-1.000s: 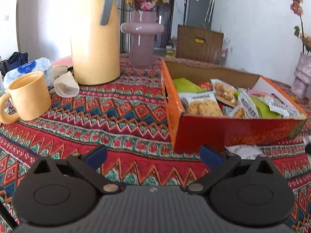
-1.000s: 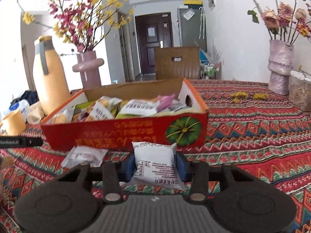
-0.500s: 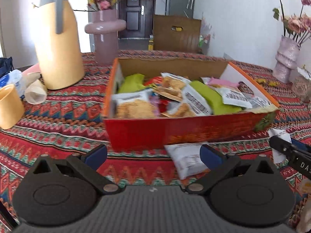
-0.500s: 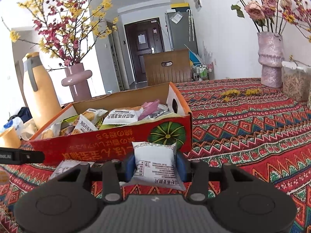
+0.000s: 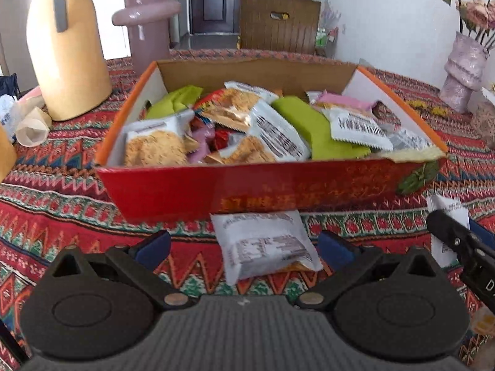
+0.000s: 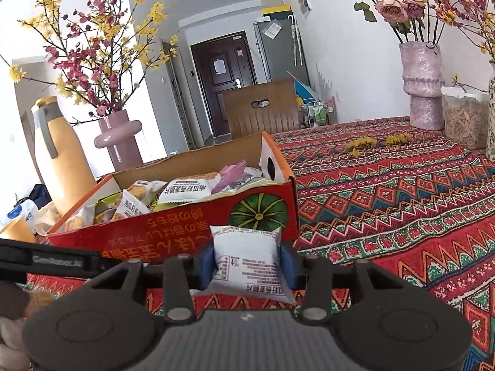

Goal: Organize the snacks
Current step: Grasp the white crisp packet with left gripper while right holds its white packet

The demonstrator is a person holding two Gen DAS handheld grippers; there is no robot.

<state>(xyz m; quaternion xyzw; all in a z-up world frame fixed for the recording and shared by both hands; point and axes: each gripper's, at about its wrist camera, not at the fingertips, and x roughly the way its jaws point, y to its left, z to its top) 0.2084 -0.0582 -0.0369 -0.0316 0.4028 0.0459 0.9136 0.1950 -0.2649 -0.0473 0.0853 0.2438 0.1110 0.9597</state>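
Left wrist view, item one: left tool, jaws spread wide, blue pads clear of everything. Between them, flat on the tabletop and touched by neither pad: one white snack packet, printed side up, its far edge just beside the red front wall of the snack box.

Item two, right wrist view: right tool, jaws drawn narrow and clamped on a second white packet (small print, upside down to the camera), held upright just in front of the box, near its pumpkin-printed corner. This tool also shows at the right edge of the left wrist view.

Item three: box contents, an open cardboard tray heaped with assorted wrapped snacks: biscuit packs, green, pink and white wrappers, piled loosely, some reaching the rim.

Surroundings, outward:
- patterned red cloth covering the tabletop
- yellow thermos jug with grey handle, left of the box
- mauve vase with flowering branches, behind the box
- second pale vase with roses, far right, well apart from the box
- clear lidded container beside that vase
- wooden chair back beyond the far edge
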